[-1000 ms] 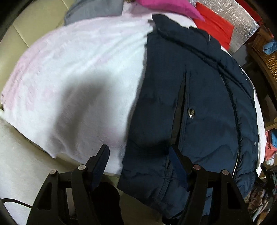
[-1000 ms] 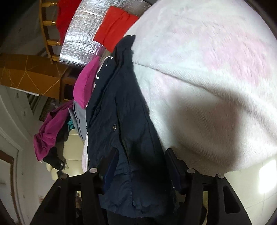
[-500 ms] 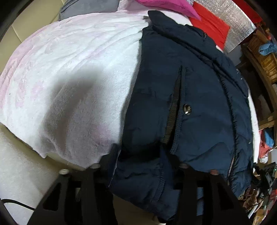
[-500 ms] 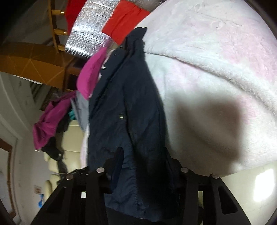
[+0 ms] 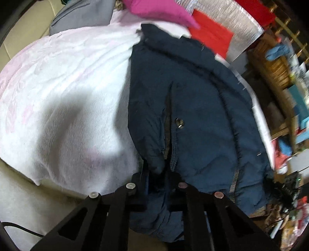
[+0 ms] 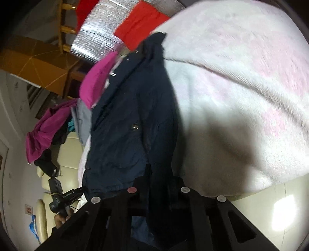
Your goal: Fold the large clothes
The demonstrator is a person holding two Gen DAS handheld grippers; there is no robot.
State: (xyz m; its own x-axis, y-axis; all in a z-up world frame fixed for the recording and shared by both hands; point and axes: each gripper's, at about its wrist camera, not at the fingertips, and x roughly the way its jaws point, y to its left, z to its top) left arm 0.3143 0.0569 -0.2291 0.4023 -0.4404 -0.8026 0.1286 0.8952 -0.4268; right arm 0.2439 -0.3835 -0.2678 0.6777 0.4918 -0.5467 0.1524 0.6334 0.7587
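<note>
A navy padded jacket (image 5: 202,108) lies on a white and pink fleece blanket (image 5: 67,92), collar at the far end, hem nearest me. My left gripper (image 5: 157,173) is shut on the jacket's hem near the pocket slit and snap button. In the right wrist view the same navy jacket (image 6: 131,119) runs up the middle beside the blanket (image 6: 241,96), and my right gripper (image 6: 160,179) is shut on a bunch of its hem at the other corner. Fabric hides the pads of both grippers.
A magenta garment (image 5: 160,11), a grey one (image 5: 83,17) and a red cloth (image 5: 210,36) on silver foil lie beyond the collar. Wicker and wooden shelves (image 5: 276,65) crowd the right. Cream sofa cushions (image 6: 69,152), more magenta clothes (image 6: 44,133) and glossy floor tiles (image 6: 270,208) surround the blanket.
Both grippers went from open astride the hem to shut on it. The hem fabric has bunched up between the fingers, and both views have tilted slightly.
</note>
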